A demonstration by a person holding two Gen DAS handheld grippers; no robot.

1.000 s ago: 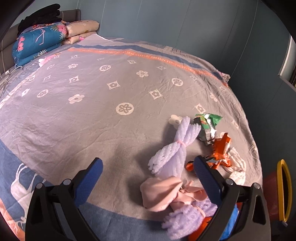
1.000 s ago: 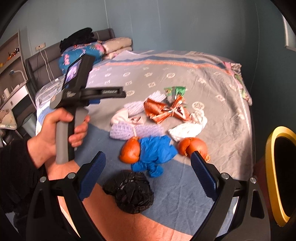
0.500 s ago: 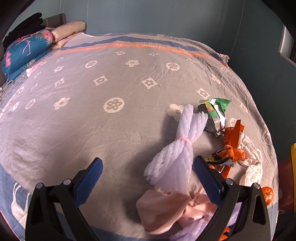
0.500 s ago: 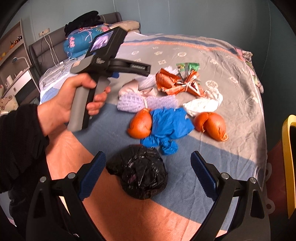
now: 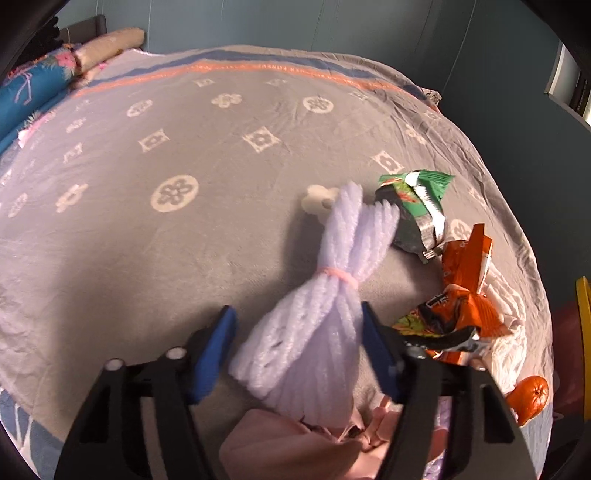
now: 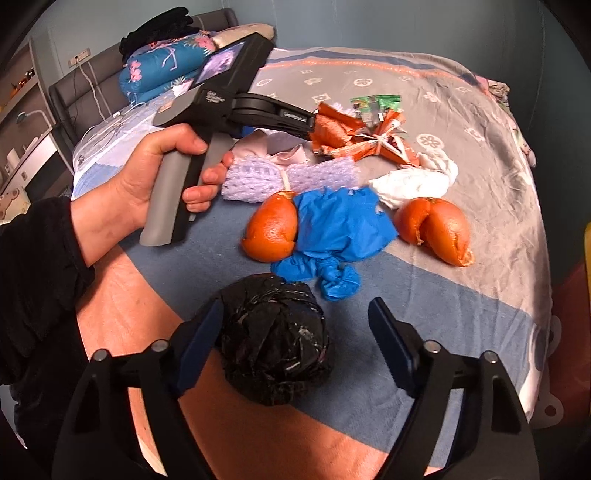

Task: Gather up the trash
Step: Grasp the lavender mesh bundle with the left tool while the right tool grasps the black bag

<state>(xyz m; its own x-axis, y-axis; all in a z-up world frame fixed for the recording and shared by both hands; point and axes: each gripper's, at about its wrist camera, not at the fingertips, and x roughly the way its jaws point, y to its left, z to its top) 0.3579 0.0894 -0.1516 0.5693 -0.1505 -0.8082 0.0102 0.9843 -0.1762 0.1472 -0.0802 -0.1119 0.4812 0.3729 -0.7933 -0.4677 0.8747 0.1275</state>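
Trash pickup on bed: both tools closing in, nothing gripped yet.

Left tool (image 5: pixel 297 350) jaws apart, straddling near end of the lilac foam net (image 5: pixel 325 306); right pad touching it, left pad clear. Right tool (image 6: pixel 295 347) jaws apart around the black bag ball (image 6: pixel 275 339), not clamped. Judged early: blue glove (image 6: pixel 340 225), orange peels (image 6: pixel 271 230), orange wrapper (image 6: pixel 354 134), green wrapper (image 5: pixel 417 201), white tissue (image 6: pixel 410 182) all still on the bedspread (image 5: pixel 184 229). Yellow-rimmed bin (image 5: pixel 583 325) at far right.

I noted folded floral bedding (image 6: pixel 159 70) at the bed's (image 5: pixel 221 229) head edge, black clothing (image 6: pixel 159 29) on top.
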